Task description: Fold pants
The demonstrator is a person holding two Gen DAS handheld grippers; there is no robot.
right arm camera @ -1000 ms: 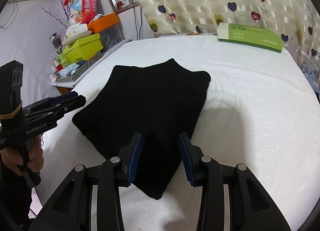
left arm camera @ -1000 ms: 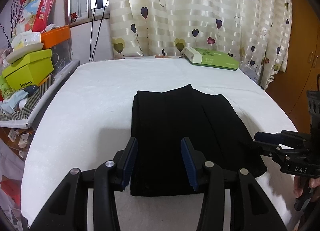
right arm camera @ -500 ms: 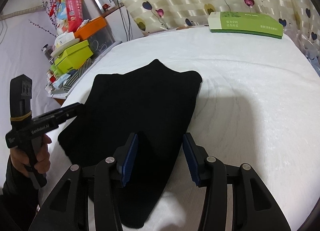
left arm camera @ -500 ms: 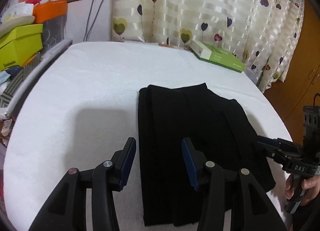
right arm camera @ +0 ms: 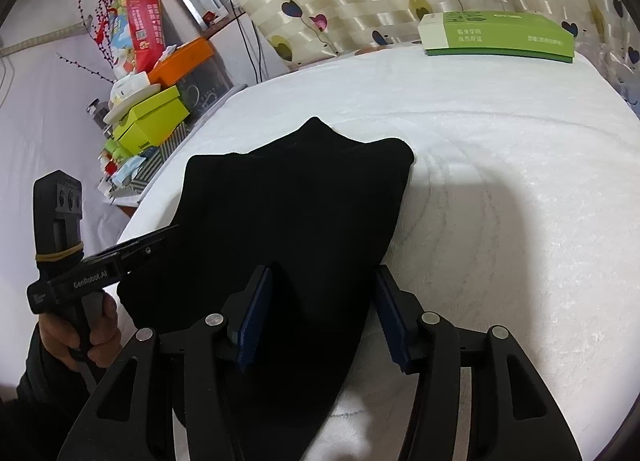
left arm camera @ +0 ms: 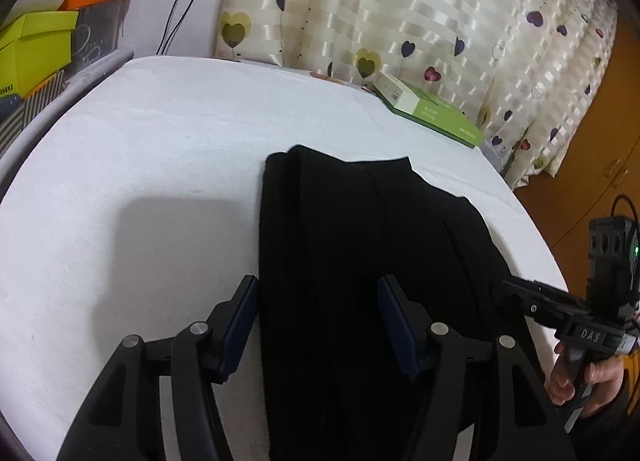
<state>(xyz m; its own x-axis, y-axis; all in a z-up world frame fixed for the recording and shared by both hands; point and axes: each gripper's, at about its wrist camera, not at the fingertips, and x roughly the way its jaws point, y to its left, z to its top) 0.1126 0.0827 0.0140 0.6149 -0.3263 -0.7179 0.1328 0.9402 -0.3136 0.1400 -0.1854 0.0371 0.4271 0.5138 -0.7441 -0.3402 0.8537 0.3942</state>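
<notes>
Black pants (left arm camera: 360,245) lie folded into a thick rectangle on the white bed cover (left arm camera: 160,165), also seen as the pants (right arm camera: 288,213) in the right wrist view. My left gripper (left arm camera: 318,319) hangs open over the pants' near left edge, nothing between its blue pads. My right gripper (right arm camera: 320,315) is open too, straddling the near right corner of the pants without gripping. Each gripper shows in the other's view: the right gripper (left arm camera: 508,291) at the pants' right edge, the left gripper (right arm camera: 168,231) at their left edge, each held by a hand.
A green box (left arm camera: 428,109) lies at the far side of the bed by the heart-patterned curtain (left arm camera: 400,13). Stacked yellow-green and orange boxes (right arm camera: 160,113) crowd a shelf left of the bed. A wooden cabinet (left arm camera: 592,165) stands at the right.
Both grippers have moved forward and lower over the pants, which now fill more of each view. The jaws stay open; the pants have not shifted.
</notes>
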